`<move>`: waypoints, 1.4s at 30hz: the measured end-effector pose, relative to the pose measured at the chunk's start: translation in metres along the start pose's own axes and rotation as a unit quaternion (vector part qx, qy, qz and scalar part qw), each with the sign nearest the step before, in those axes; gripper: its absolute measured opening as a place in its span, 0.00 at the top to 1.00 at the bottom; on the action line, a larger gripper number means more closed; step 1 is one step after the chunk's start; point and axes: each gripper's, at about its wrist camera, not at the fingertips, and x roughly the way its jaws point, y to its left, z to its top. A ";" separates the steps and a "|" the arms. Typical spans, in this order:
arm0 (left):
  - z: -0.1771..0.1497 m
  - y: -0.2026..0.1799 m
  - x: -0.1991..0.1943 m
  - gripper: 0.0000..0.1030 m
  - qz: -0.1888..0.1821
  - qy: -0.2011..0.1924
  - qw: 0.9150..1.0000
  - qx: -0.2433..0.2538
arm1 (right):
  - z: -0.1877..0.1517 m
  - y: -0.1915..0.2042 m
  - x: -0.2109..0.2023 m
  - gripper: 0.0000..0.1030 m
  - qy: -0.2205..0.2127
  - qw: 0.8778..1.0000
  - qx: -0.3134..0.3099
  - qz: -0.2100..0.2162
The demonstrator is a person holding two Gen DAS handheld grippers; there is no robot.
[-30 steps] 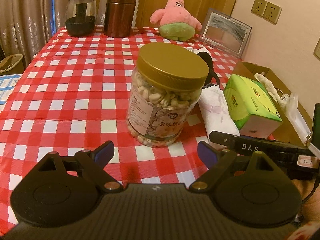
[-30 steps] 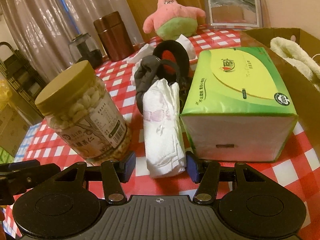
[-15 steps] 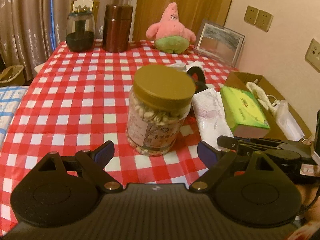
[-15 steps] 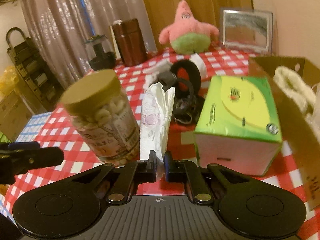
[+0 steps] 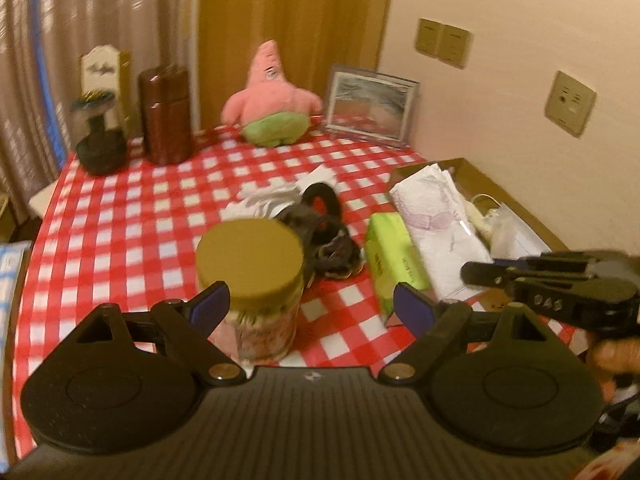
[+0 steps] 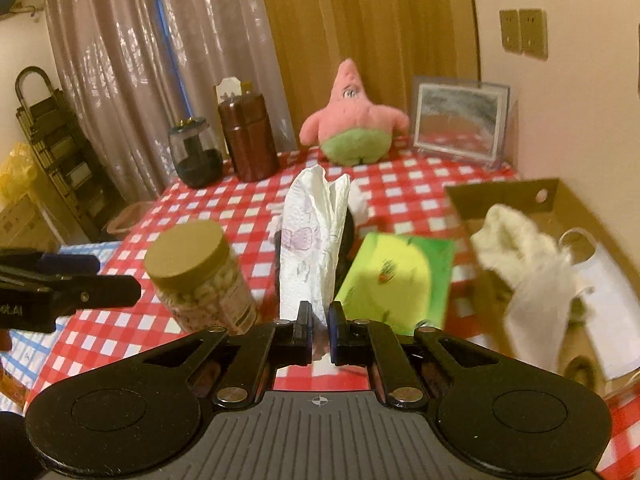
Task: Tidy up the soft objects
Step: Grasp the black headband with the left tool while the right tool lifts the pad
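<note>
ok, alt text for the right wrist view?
The right gripper is shut on a white crumpled tissue pack, held upright above a red-and-white checked tablecloth. A gold-lidded jar of nuts stands to its left; a green tissue box and an open cardboard box sit to its right.

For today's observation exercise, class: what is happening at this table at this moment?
A person holding two grippers is sorting soft things on a red-and-white checked tablecloth. The right gripper is shut on a white, soft plastic-wrapped pack, held off the table near an open brown cardboard box. The left gripper is open and holds nothing, above a clear nut jar with a gold lid.
</note>
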 end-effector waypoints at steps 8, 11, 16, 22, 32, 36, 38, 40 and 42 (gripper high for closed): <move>0.048 -0.004 0.016 0.18 -0.011 0.020 0.998 0.067 | 0.039 -0.021 -0.027 0.92 -0.013 1.000 -0.012 -0.006; 0.064 0.000 0.034 0.21 -0.010 0.032 0.996 0.083 | 0.051 -0.028 -0.024 0.92 -0.018 1.000 -0.014 -0.006; 0.090 0.014 0.071 0.22 -0.003 0.051 0.993 0.109 | 0.068 -0.039 -0.007 0.92 -0.024 1.000 -0.010 0.000; 0.111 0.023 0.117 0.25 -0.015 0.087 0.987 0.137 | 0.079 -0.044 0.025 0.92 -0.016 1.000 -0.023 0.009; 0.131 0.018 0.195 0.36 -0.057 0.146 0.971 0.181 | 0.091 -0.063 0.059 0.92 -0.006 0.999 -0.046 -0.003; 0.132 0.000 0.226 0.43 -0.072 0.163 0.959 0.219 | 0.093 -0.074 0.070 0.92 -0.001 0.999 -0.039 -0.011; 0.131 -0.009 0.240 0.45 -0.073 0.171 0.953 0.241 | 0.093 -0.078 0.075 0.92 0.002 0.999 -0.037 -0.013; 0.131 -0.018 0.254 0.46 -0.074 0.179 0.946 0.258 | 0.092 -0.081 0.079 0.92 0.005 0.999 -0.037 -0.014; 0.130 -0.024 0.266 0.51 -0.076 0.190 0.942 0.267 | 0.092 -0.086 0.083 0.92 0.008 0.999 -0.035 -0.015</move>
